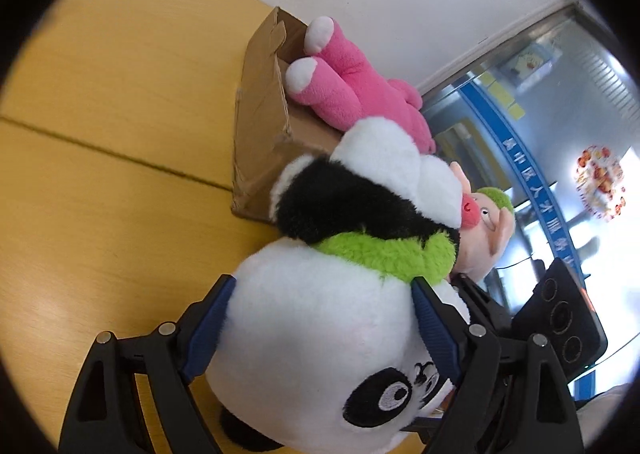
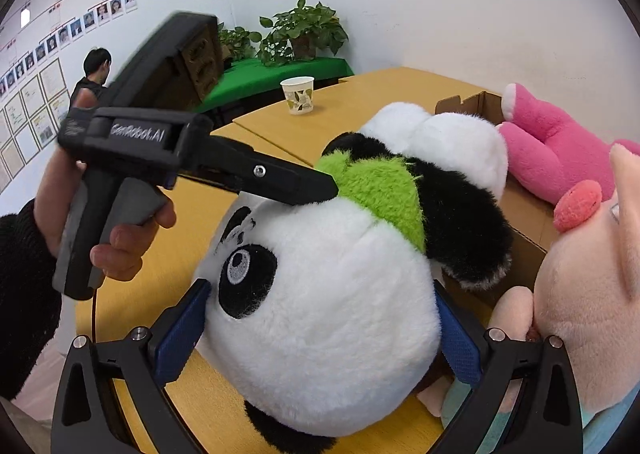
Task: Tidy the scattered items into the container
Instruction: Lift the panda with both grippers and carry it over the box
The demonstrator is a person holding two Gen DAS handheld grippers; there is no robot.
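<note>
Panda plush (image 1: 320,334) pinched by my left tool (image 1: 324,318) and right tool (image 2: 320,326); pink plush (image 1: 344,85) already in box (image 1: 260,125), pig plush (image 2: 592,278) remains.

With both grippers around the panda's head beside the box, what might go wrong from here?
1. The panda is big and soft, and both the left gripper and right gripper squeeze only plush, so it may slip.
2. The pink toy already overhangs the cardboard box; adding the panda may push it out.
3. The pig plush crowds the right side.

White walls (image 2: 460,13), wooden tables (image 1: 120,73), potted plants (image 2: 304,31), glass partition (image 1: 560,93).
</note>
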